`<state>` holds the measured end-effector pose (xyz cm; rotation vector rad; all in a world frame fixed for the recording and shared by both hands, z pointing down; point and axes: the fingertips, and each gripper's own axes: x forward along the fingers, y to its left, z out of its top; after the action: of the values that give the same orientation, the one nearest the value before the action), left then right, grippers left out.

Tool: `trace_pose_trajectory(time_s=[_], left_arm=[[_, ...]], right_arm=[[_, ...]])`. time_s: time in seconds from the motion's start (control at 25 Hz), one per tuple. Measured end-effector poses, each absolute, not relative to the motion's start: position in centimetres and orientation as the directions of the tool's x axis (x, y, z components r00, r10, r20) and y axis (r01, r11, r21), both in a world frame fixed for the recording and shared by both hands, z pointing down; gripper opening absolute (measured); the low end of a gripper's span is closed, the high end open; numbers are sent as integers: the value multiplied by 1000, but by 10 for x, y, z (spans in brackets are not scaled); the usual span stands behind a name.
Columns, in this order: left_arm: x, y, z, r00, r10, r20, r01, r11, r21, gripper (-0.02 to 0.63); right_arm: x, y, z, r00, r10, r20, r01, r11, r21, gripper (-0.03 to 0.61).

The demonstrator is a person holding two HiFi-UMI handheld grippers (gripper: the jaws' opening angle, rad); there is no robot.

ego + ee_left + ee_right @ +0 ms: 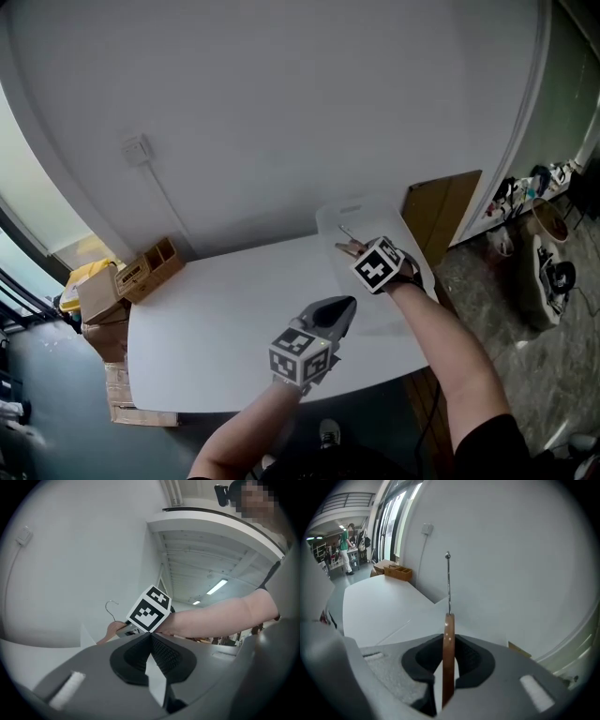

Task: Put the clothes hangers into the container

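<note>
Against the white wall [281, 112], a white table [225, 319] bears a pale container [336, 217].

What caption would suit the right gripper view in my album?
Right gripper clamped on a wooden hanger, wire hook sticking out ahead, white table beyond.

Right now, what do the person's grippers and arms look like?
The left gripper and right gripper are grey moulded shells with black ribbed pads. Each carries a white cube with black square markers. The forearms are bare; a black sleeve covers the right upper arm.
</note>
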<state>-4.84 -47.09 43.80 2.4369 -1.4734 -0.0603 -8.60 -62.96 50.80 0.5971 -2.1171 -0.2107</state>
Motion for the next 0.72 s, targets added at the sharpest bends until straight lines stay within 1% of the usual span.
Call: trace_pose_trajectory(time_s=[0.28,0.72], left_arm=[[-55,-460,447,452,-882,131,-871,-404,280,5],[-79,-449,462,407,-900,153,-889,-353,292,5]], right_arm=[[-94,-626,532,-442,-488,752,-247,873,421,57],[-119,-627,564,-415,-473,777,-168,880,445,57]])
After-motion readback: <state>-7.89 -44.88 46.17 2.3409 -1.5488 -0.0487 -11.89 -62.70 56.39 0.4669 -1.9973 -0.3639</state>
